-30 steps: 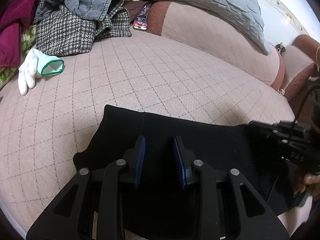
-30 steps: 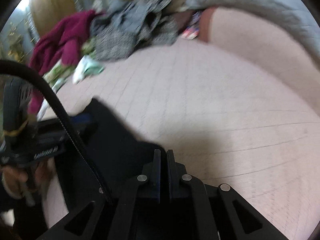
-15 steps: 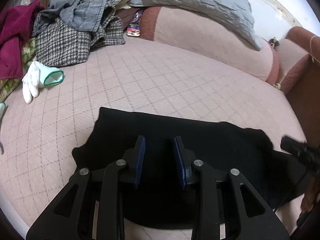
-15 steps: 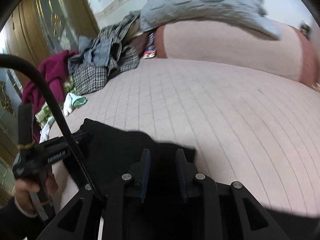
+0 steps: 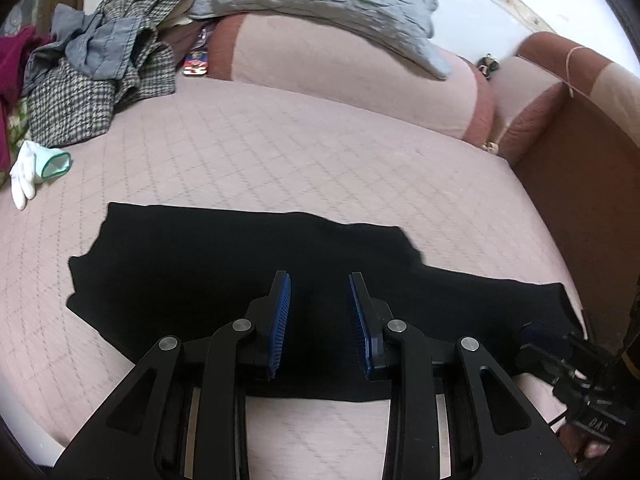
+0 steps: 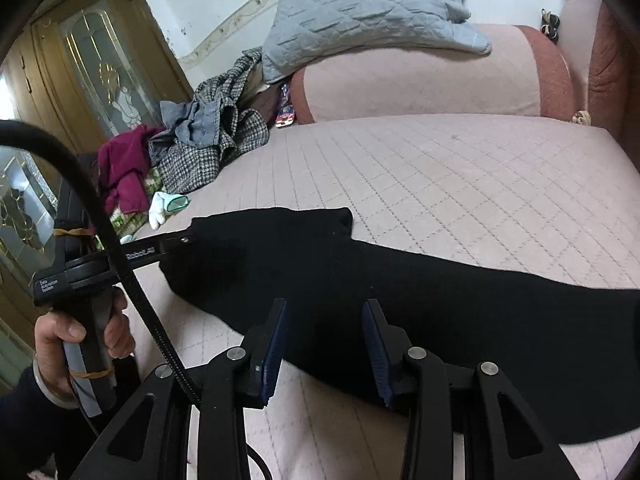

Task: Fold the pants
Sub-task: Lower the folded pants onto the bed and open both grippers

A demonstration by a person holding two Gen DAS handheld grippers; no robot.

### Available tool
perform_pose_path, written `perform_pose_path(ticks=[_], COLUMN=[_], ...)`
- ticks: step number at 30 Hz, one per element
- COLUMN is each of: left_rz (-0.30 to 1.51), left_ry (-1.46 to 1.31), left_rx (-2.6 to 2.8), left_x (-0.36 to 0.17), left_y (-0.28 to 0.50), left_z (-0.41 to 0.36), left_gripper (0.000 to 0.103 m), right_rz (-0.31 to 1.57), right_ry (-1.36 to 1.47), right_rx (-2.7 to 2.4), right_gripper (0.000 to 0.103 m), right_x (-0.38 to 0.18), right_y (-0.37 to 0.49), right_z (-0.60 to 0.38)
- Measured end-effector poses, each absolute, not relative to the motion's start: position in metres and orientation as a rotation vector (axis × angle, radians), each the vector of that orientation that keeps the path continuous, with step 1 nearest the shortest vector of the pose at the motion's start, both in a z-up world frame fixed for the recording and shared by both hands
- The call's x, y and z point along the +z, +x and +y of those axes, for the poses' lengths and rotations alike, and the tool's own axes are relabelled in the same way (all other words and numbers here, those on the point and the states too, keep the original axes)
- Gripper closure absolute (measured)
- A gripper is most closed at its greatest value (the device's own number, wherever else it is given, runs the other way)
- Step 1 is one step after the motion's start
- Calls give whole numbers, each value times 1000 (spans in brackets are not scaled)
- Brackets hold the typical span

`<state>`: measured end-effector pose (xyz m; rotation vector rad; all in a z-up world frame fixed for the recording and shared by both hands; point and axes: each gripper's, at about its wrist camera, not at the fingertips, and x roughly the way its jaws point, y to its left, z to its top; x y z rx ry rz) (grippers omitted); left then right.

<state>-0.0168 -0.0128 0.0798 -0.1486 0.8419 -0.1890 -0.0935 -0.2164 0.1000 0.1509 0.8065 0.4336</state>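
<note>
Black pants lie flat on the pink quilted sofa seat, wider at the left and narrowing into a leg toward the right. They also show in the right wrist view. My left gripper is open and empty, just above the pants' near edge. My right gripper is open and empty above the leg part. The right gripper's body shows at the lower right of the left wrist view. The left gripper shows in the right wrist view, near the pants' left end.
A pile of clothes lies at the back left of the seat. A white glove with a green cuff lies near it. A grey quilted cushion rests on the sofa back. A brown armrest stands at the right.
My right gripper was shut one second ago and has opened, letting go of the pants, then drawn back. The pants now lie spread flat. My left gripper stayed open and pulled back slightly.
</note>
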Motion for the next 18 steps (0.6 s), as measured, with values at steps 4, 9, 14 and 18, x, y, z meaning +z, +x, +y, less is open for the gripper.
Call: perform_pose_path(ticks=[4, 9, 14, 18], left_rz=[822, 821, 820, 812], left_ry=[-129, -120, -106, -54], left_rx=[-198, -241, -298, -343], left_x=[91, 93, 91, 91], left_y=[-26, -37, -42, -44], left_z=[-36, -58, -88, -115], left_gripper=[75, 54, 43, 43], right_rz=[802, 804, 803, 810], right_ry=[189, 196, 253, 287], right_rx=[441, 423, 398, 338], right_gripper=[65, 65, 60, 60], right_x=[102, 99, 96, 93], right_y=[-106, -119, -135, -147], right_z=[-231, -244, -266, -290])
